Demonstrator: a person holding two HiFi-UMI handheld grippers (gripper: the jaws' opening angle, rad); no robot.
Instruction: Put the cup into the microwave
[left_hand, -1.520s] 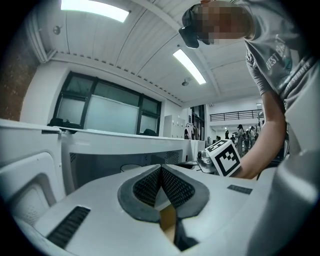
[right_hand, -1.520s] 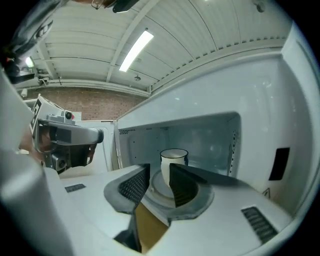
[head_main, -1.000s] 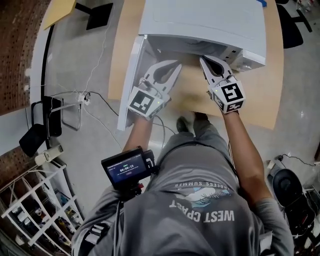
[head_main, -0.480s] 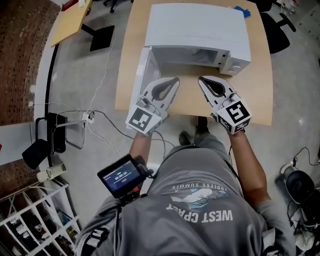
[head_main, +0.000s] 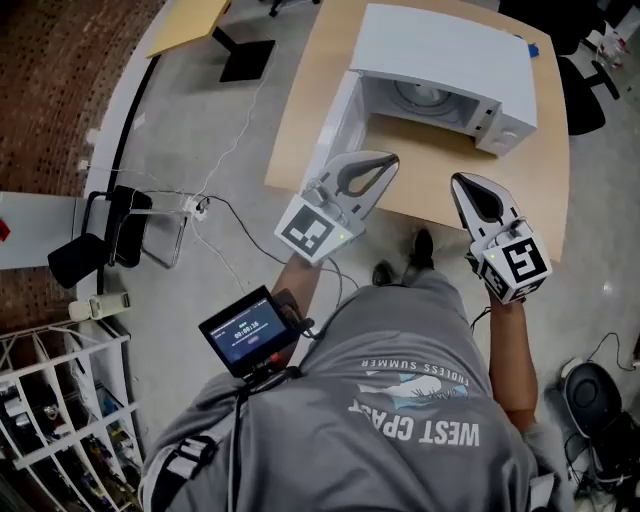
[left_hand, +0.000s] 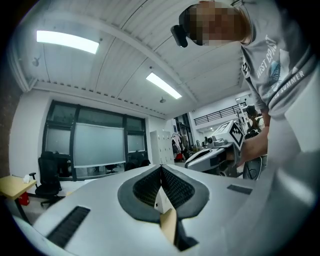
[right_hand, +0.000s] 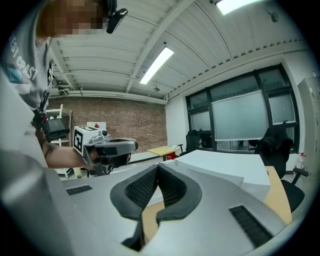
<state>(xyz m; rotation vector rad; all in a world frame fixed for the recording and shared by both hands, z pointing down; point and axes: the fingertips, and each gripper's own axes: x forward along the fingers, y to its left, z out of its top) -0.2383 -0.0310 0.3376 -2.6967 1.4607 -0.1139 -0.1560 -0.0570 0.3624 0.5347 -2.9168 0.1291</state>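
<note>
Cup: we find no cup in any view. It is not on the table, not between either pair of jaws and not on the part of the oven floor that shows.
Microwave: the white box-shaped microwave (head_main: 440, 45) stands on the light wooden table (head_main: 480, 190). Its white door (head_main: 335, 125) is swung wide to the left, and the round glass turntable (head_main: 425, 95) shows bare at the front of the cavity. The back of the cavity lies under the roof, so we cannot tell whether the cup sits there.
Left gripper: the grey left gripper (head_main: 388, 160) has its jaws pressed together on nothing. It hangs at the near table edge, below the open door and apart from it.
Right gripper: the grey right gripper (head_main: 462, 182) is likewise closed and empty, at the near edge of the table and well short of the oven mouth.
Cup relative to grippers: neither gripper touches or carries it. If it is inside, it lies ahead of both tips, past the open front.
Handling, our judgement: we expect a cup to be light and stiff, with a smooth wall that may slip and may crack or tip if knocked.
Where to hold: we would close the pads across the wall just under the rim, or on a handle if it has one, keeping it upright.
</note>
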